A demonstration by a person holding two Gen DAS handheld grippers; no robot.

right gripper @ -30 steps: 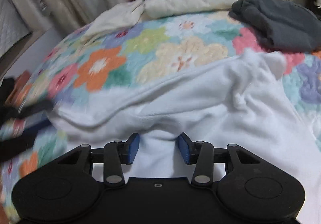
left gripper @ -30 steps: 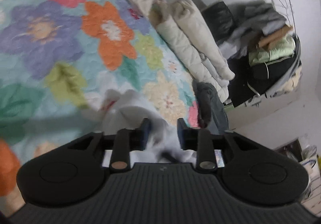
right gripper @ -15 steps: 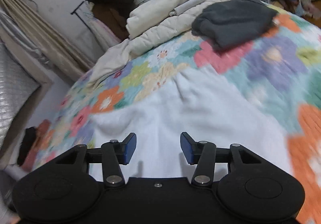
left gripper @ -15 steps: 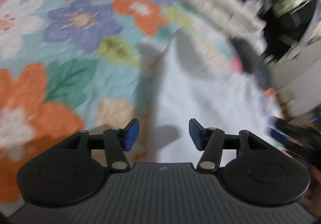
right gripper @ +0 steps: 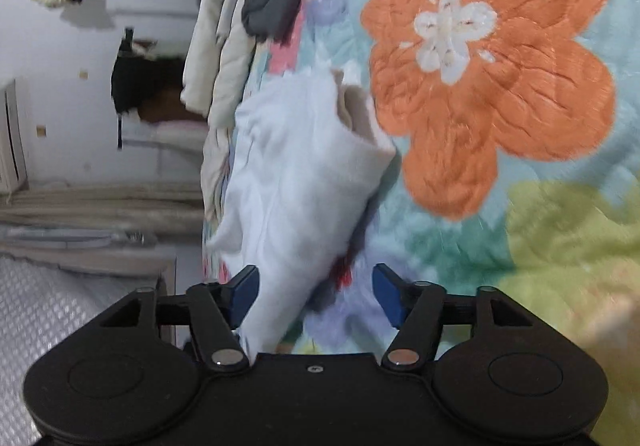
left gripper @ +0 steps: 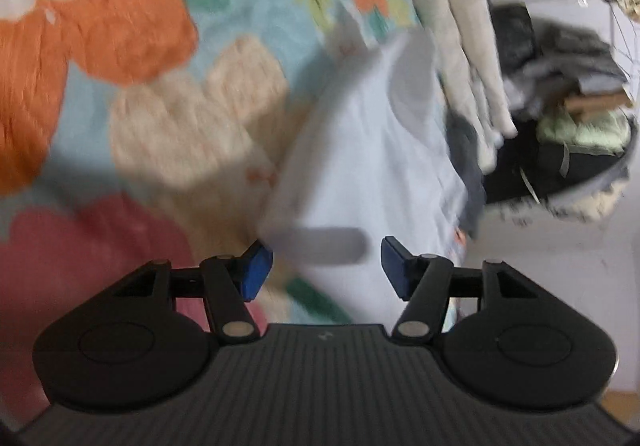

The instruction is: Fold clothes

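Presently, the left gripper (left gripper: 326, 266) stands wide open with nothing between its blue pads, poised over the near edge of the white garment (left gripper: 372, 150), probably to approach a hem. The garment lies lengthwise on the floral quilt (left gripper: 120, 46), partly doubled over. The right gripper (right gripper: 314, 296) is likewise spread and empty, the garment (right gripper: 296, 174) passing beside its left pad; contact cannot be told.

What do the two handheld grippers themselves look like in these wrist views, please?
Both are matte black. The left gripper has blue pads on slim black fingers, silver pivot pins, two rounded lobes and a ribbed grey-black body. The right gripper matches, but with a smooth body and a small centre screw. No cables or sleeves show.
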